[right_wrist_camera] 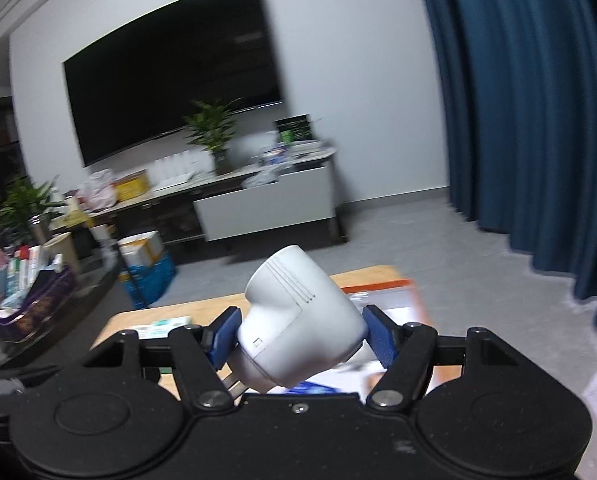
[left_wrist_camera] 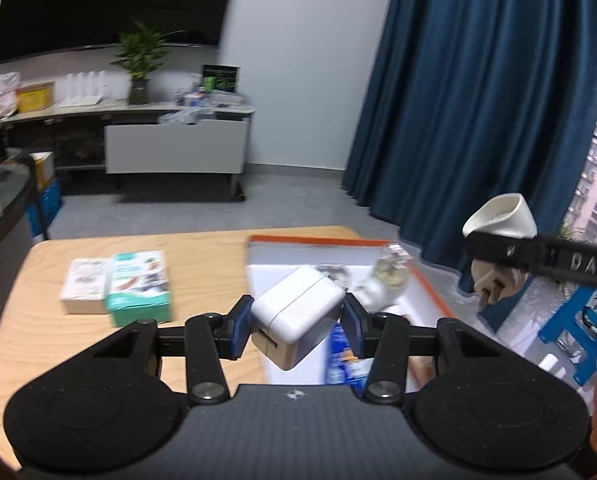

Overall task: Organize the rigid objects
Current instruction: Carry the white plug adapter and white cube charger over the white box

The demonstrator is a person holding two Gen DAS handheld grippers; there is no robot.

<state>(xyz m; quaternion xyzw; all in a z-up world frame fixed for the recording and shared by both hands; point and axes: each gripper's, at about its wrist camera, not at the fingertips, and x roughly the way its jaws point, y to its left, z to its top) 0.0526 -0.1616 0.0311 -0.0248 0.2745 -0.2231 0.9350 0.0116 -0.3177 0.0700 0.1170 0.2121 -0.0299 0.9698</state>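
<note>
Left gripper clamped by its blue pads on a white square charger, held tilted in the air above the near edge of the open orange-rimmed box; right gripper clamped on a rounded white plug adapter, likewise lifted clear of the wooden table. Seen from the left wrist camera, that same adapter up at the right, well above the box, gripped in the black fingers of the other tool, its metal prongs pointing down. Inside the box, on its white floor: a clear glass bottle near the far right wall, a small white item just beside it, too blurred to name, and a blue-printed packet at the near end, partly hidden behind the charger. Left of the box and well apart from it, on the tabletop: a teal carton and a white carton, lying flat, side by side and touching. Beyond the table: grey floor, a blue curtain, a dark screen on the wall, a potted plant on a long low cabinet.
</note>
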